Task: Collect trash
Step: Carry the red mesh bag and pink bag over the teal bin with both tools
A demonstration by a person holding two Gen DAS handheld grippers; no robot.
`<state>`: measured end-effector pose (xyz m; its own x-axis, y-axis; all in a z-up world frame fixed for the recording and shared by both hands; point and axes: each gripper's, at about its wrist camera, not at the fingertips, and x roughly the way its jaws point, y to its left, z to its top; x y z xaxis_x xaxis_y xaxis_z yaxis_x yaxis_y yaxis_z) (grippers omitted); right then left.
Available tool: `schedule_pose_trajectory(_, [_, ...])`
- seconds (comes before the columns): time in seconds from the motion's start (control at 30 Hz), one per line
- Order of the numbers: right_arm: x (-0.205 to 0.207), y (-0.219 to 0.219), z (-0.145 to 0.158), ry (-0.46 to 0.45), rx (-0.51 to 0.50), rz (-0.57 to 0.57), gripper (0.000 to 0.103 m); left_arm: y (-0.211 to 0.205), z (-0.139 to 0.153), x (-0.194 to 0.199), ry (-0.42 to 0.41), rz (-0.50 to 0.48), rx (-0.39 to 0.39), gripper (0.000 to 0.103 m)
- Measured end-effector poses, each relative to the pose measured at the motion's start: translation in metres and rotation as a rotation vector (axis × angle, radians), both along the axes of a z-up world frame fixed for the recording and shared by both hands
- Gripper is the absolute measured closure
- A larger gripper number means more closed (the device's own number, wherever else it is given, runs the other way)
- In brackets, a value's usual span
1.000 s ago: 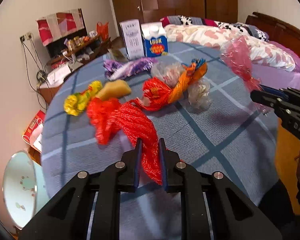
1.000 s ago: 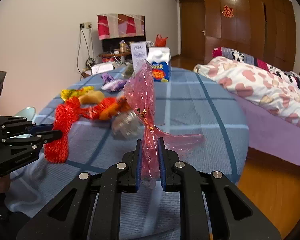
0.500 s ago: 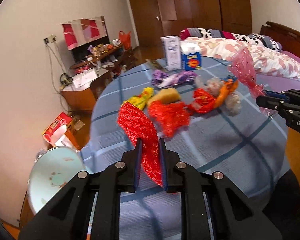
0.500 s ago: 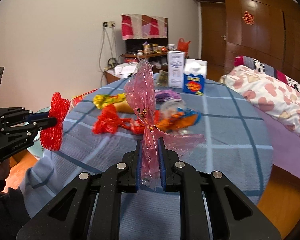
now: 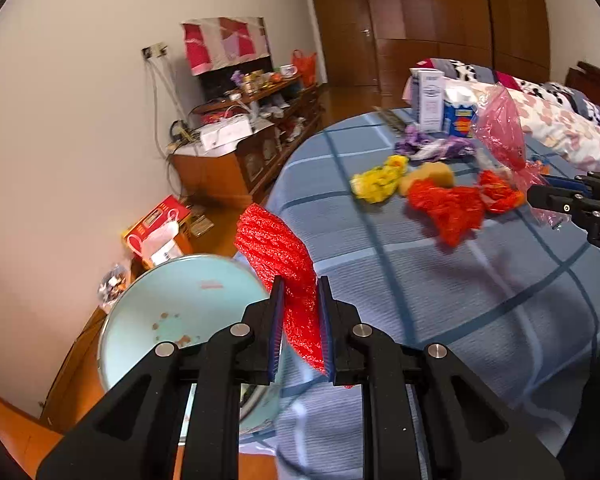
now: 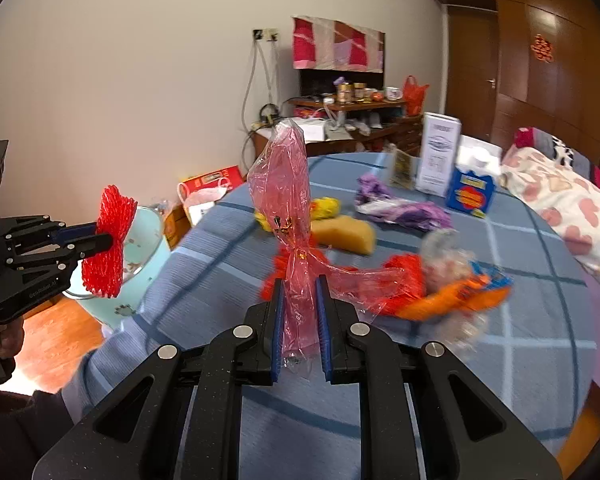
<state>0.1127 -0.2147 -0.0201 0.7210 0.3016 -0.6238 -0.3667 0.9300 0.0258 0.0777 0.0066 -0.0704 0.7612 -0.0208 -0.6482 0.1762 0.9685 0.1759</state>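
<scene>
The left gripper (image 5: 299,322) has its fingers pinching a red net (image 5: 284,264), which stands up out of them, long axis running upward and tilting away to the left. Just beyond and below the net sits the pale blue bin (image 5: 148,320), mouth open, standing on the floor against the table (image 5: 480,300) edge. In the right wrist view the net hangs right at the bin's rim, so the drop seems to need only a short carry toward the bin. The left hand is clearly the nearer of the two to the bin.

The right gripper (image 6: 299,322) has its fingers clamped on a pink wrapper (image 6: 288,200), knotted in the middle and standing upright; it is over the table, on the far side of the left gripper from the bin. Farther from the bin, on the table, lie a yellow wrapper (image 5: 380,180), a sponge (image 5: 432,174), more red net (image 5: 448,208), purple wrappers (image 5: 440,148) and two cartons (image 5: 444,106).

Against a second ago, both hands have swung toward the bin: then the net was over the table with the bin at the frame's edge, now the bin fills the view behind it. Both grips are unchanged
</scene>
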Motion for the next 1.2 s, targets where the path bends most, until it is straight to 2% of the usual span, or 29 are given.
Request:
schedule_pose_trajectory(0.77, [0.044,0.113,-0.008,0.038,-0.027,0.19,0.087,0.09,-0.008,0.0,0.026,0.196,0.01,0.087])
schedule_pose_trajectory(1.2, [0.054,0.164,-0.017,0.062,-0.065,0.265,0.087,0.132,-0.015,-0.003,0.045,0.282,0.043,0.087])
